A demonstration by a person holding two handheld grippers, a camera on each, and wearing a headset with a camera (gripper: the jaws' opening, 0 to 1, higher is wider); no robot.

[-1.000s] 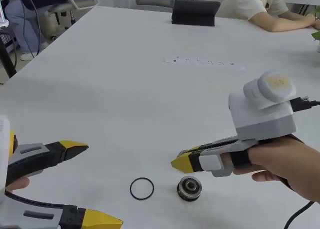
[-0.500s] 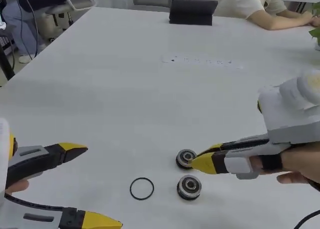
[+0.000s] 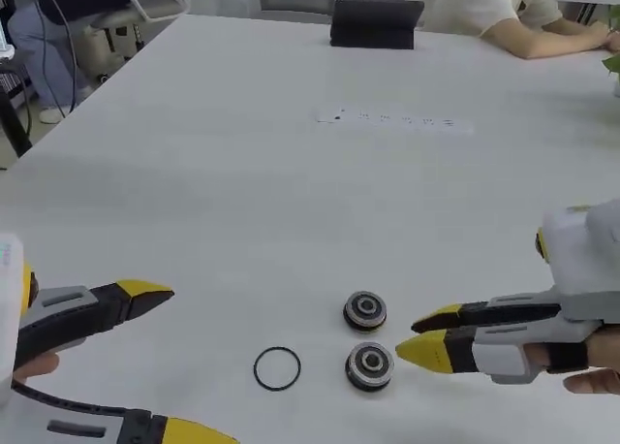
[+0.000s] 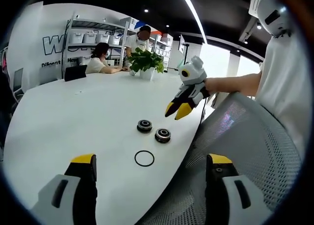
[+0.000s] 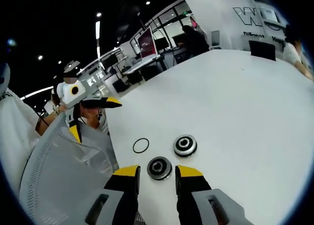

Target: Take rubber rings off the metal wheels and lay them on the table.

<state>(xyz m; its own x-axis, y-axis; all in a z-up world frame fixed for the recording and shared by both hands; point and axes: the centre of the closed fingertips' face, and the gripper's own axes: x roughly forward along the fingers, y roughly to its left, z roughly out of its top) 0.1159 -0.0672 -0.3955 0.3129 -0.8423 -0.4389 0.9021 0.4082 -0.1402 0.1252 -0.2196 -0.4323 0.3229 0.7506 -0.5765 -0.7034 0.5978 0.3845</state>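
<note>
Office: long table (image 3: 242,173), shelving (image 4: 91,36).

The left gripper (image 3: 170,362) lies level with its yellow-tipped jaws spread wide and nothing between them, a bit of the left hand (image 3: 21,366) showing just behind the upper jaw's grey shank. The right gripper (image 3: 426,335) points its tips toward the left one, its jaws only a little parted and gripping nothing, with the right hand (image 3: 596,362) wrapped around the body behind them. In the left gripper view it sits well ahead of the left jaws, tips angled downward, a bare forearm (image 4: 230,82) stretching back from it.
</note>
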